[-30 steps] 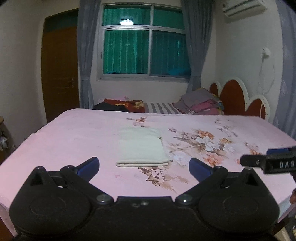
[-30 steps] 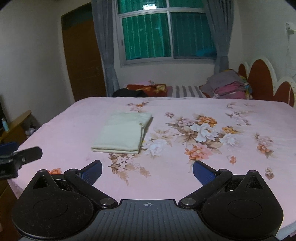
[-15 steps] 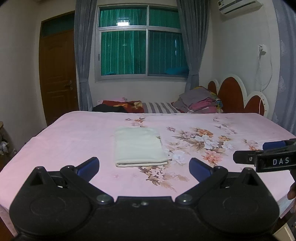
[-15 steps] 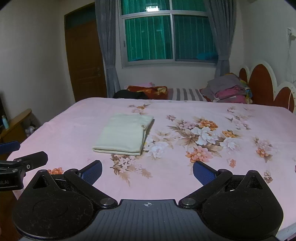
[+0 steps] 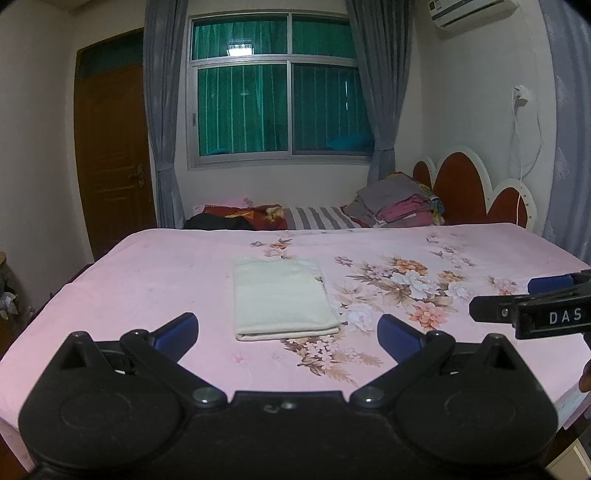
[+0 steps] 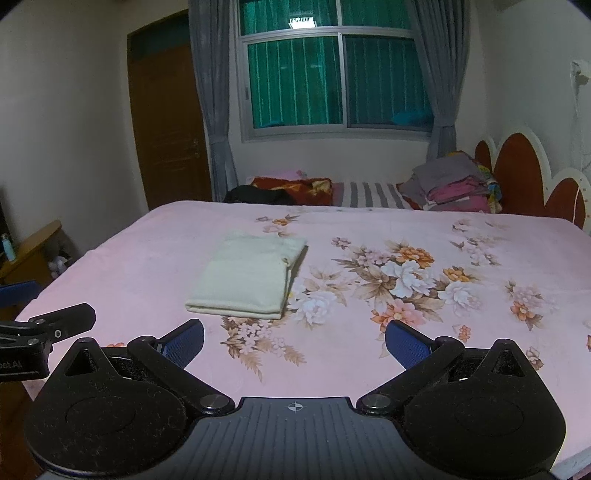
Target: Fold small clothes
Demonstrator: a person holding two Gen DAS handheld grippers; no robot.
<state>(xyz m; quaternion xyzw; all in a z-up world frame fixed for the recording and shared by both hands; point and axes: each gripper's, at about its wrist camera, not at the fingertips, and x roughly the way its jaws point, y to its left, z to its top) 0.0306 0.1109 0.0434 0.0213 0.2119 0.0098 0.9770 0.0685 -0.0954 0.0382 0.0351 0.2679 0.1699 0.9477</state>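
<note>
Both hand-held grippers, left & right, spread wide, empty; cream cloth folded rectangular on bedsheet.

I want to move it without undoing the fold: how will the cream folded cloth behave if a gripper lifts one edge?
The cream folded cloth looks soft and thin, so it would probably droop. Its stacked layers likely slide apart and unfold. On the pink bedsheet, a push may bunch it.

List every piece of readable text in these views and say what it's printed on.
"DAS": white letters on the black body of the right gripper, cut off at the frame edge in the left wrist view.
"oot.AI": a partial, faint print on the left gripper in the right wrist view; the start is cut off.
The air conditioner shows no legible marking.
</note>
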